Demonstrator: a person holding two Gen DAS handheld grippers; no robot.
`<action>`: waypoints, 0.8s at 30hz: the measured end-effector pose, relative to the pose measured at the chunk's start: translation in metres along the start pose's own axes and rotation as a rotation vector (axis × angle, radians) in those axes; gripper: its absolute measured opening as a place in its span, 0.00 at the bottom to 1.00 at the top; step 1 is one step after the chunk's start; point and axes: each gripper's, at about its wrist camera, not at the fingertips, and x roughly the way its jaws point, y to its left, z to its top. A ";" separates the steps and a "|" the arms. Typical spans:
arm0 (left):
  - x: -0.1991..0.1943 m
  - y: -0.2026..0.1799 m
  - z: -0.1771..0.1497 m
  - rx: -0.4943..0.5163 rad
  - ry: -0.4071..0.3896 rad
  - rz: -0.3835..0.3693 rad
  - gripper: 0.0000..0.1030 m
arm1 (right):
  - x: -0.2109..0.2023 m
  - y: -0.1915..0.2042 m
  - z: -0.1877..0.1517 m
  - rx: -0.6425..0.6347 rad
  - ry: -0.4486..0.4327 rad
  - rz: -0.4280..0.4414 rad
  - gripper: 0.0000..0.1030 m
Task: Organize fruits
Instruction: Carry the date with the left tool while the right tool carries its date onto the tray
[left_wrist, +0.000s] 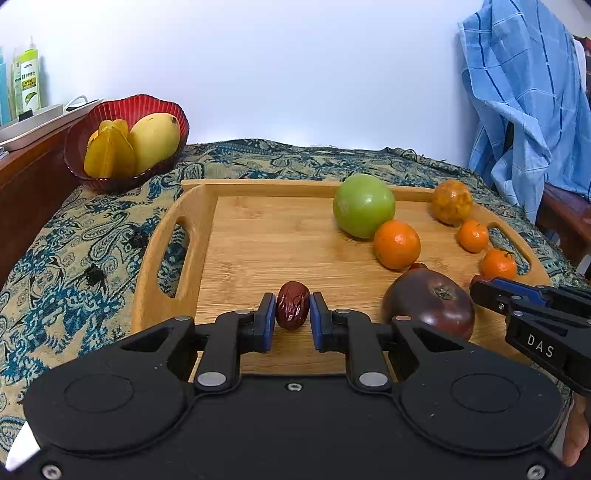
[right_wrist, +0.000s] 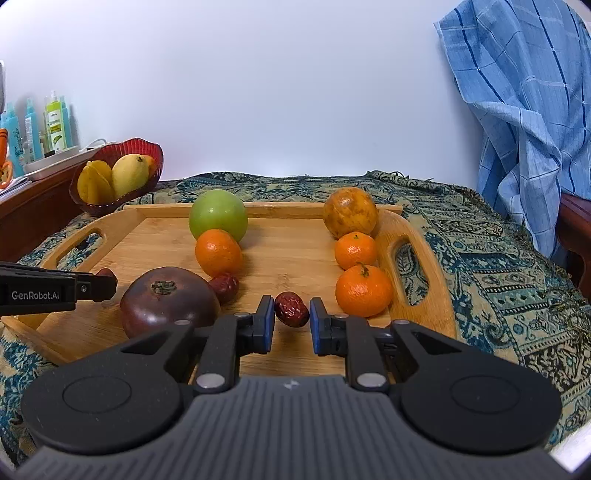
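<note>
- Two grippers work over the wooden tray (left_wrist: 258, 188), each with jaws pinched on a red date.
- The left gripper (left_wrist: 293, 316) clamps its date (left_wrist: 293, 304) near the tray's front edge.
- The right gripper (right_wrist: 291, 316) clamps another date (right_wrist: 291, 308), just left of a mandarin (right_wrist: 364, 291).
- A third date (right_wrist: 224, 287) lies between the dark purple fruit (right_wrist: 170, 299) and an orange (right_wrist: 218, 252).
- A green apple (left_wrist: 364, 205) sits behind the orange.
- The red bowl (left_wrist: 125, 110), off the tray at back left, holds a mango (left_wrist: 155, 142) and starfruit (left_wrist: 109, 151).
</note>
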 end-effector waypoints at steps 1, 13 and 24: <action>0.001 0.000 0.000 0.000 0.002 0.001 0.18 | 0.000 0.000 0.000 0.001 0.002 0.000 0.24; 0.007 0.000 0.000 -0.015 0.002 0.000 0.18 | 0.003 0.000 0.000 -0.008 0.015 -0.011 0.24; 0.010 0.000 -0.002 -0.006 0.004 0.001 0.18 | 0.007 0.001 -0.001 -0.018 0.027 -0.020 0.24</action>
